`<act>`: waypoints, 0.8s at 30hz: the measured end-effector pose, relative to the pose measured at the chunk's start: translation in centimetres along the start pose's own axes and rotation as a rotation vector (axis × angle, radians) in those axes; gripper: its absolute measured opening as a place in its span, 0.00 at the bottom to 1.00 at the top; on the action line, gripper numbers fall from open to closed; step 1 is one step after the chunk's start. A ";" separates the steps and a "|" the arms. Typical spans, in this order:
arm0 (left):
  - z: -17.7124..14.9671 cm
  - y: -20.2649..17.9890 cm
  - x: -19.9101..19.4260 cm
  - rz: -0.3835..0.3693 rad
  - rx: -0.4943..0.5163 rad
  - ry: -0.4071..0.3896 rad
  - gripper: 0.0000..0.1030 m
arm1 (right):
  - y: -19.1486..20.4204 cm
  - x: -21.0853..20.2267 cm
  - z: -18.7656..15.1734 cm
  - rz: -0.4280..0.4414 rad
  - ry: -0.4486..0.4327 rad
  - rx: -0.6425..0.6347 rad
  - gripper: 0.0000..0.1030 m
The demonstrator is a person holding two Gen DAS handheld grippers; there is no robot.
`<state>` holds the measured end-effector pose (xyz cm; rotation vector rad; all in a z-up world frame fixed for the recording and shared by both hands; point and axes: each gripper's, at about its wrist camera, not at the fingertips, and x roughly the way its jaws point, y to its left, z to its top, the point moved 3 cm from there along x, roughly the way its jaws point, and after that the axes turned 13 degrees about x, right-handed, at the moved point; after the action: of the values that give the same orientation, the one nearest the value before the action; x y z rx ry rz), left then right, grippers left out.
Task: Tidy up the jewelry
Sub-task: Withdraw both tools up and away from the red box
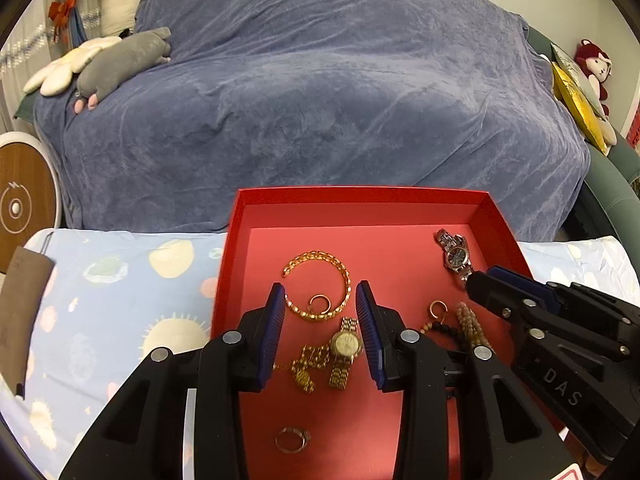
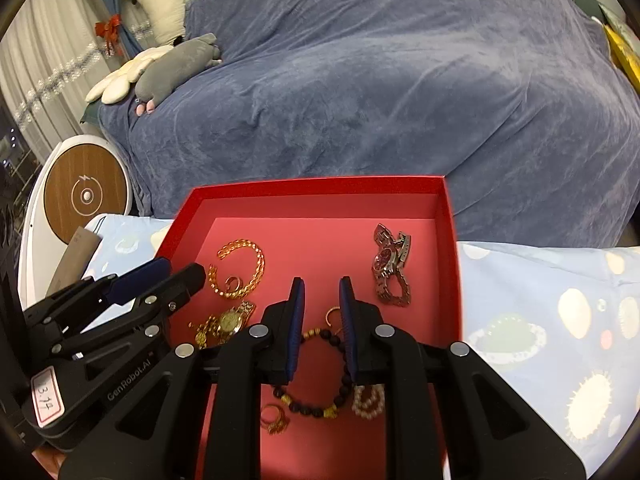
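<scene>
Jewelry lies scattered in a red tray (image 1: 496,216) that sits on a pale blue cloth (image 1: 120,280) printed with suns and planets; behind it a couch under a blue blanket (image 1: 320,80) fills the upper frame.

In the left wrist view, the left gripper (image 1: 320,300) hangs over the middle of the tray with its jaws parted and nothing between the pads. Beyond its tips lies a gold bangle (image 1: 344,276) with a small ring (image 1: 319,302) inside its curve. Below that, between the fingers, lie a gold watch (image 1: 345,342) and a gold chain (image 1: 310,362); a silver ring (image 1: 292,439) sits near the lower edge. A silver watch (image 1: 454,256) lies at the tray's upper right. The right gripper (image 1: 478,280) comes in from the right edge, its tip just beside that watch's band; whether they touch cannot be told.

In the right wrist view, the right gripper (image 2: 322,286) has a narrow gap between its pads and grasps nothing. A dark bead bracelet (image 2: 320,404) lies under its fingers, a pearl bracelet (image 2: 368,398) just to its right, a gold ring (image 2: 275,418) at its lower left, and a thin hoop (image 2: 332,314) near the tips. The silver watch (image 2: 390,268) is at upper right, well apart from the pads. The left gripper (image 2: 180,276) shows at the left edge, by the bangle (image 2: 240,268).
</scene>
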<state>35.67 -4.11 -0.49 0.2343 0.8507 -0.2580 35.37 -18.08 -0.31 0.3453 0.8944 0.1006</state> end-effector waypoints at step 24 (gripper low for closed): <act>-8.6 -4.3 -11.7 0.018 0.001 -0.027 0.34 | -1.1 -12.9 -10.8 0.013 -0.040 -0.048 0.17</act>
<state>20.82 -4.04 2.49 0.2384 0.8212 -0.2446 18.77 -19.30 2.75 0.3072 0.8493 0.1263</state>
